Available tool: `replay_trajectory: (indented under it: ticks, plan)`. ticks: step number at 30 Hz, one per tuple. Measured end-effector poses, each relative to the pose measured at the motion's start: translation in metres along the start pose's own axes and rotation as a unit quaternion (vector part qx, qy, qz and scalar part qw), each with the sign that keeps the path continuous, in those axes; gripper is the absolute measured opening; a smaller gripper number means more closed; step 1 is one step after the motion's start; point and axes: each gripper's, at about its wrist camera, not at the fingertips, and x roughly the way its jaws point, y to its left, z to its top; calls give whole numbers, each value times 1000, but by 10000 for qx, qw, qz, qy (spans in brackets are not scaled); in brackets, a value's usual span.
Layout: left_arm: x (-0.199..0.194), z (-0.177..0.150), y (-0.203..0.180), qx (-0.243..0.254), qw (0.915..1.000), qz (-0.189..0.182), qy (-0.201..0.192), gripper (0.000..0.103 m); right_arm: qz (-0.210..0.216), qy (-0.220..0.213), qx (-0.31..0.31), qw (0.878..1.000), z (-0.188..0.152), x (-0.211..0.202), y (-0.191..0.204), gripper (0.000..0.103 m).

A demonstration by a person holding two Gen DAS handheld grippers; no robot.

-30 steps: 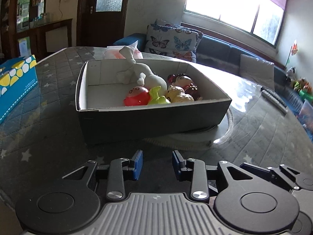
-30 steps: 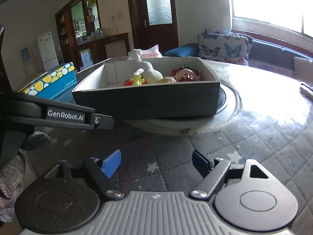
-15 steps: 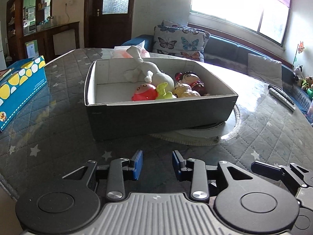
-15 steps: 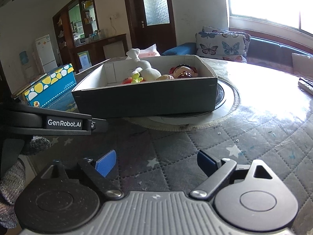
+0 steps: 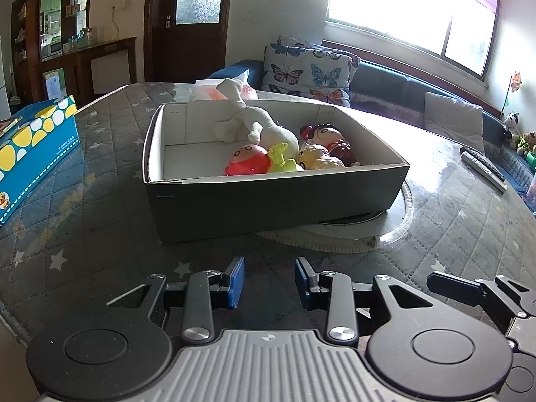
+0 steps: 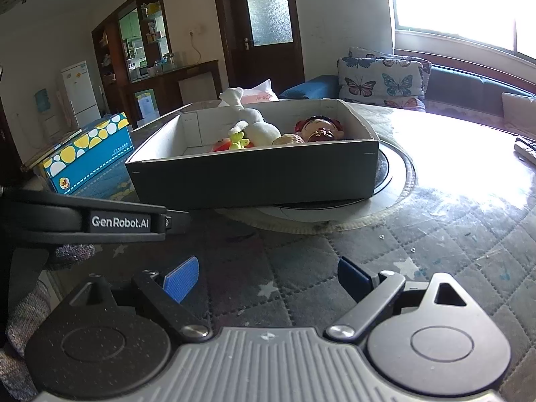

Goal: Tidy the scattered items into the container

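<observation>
A dark cardboard box (image 5: 268,197) stands on the table and holds several toys: a white plush (image 5: 264,127), a red round toy (image 5: 248,164), a yellow-green toy (image 5: 281,159), a tan figure (image 5: 318,159) and a red-haired doll (image 5: 328,134). The box also shows in the right wrist view (image 6: 254,174). My left gripper (image 5: 269,279) is open and empty, low over the table, a short way in front of the box. My right gripper (image 6: 268,274) is wide open and empty, also in front of the box.
A blue box with yellow dots (image 5: 33,147) lies on the table at the left. A glass turntable (image 5: 385,221) sits under the box's right end. Remote controls (image 5: 482,167) lie at the far right. The left gripper's body (image 6: 87,221) crosses the right wrist view.
Both grippers have drawn back from the box, which now looks smaller and farther. The right gripper's jaws have opened wider. The toys in the box have not moved.
</observation>
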Motion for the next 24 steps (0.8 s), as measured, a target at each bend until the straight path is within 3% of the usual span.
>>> replay_trajectory:
  ticks: [24]
  plan:
    - [5,-4,-5,37,9999,-65,105,35,-58,149,215,9996,-5,10,-13,92]
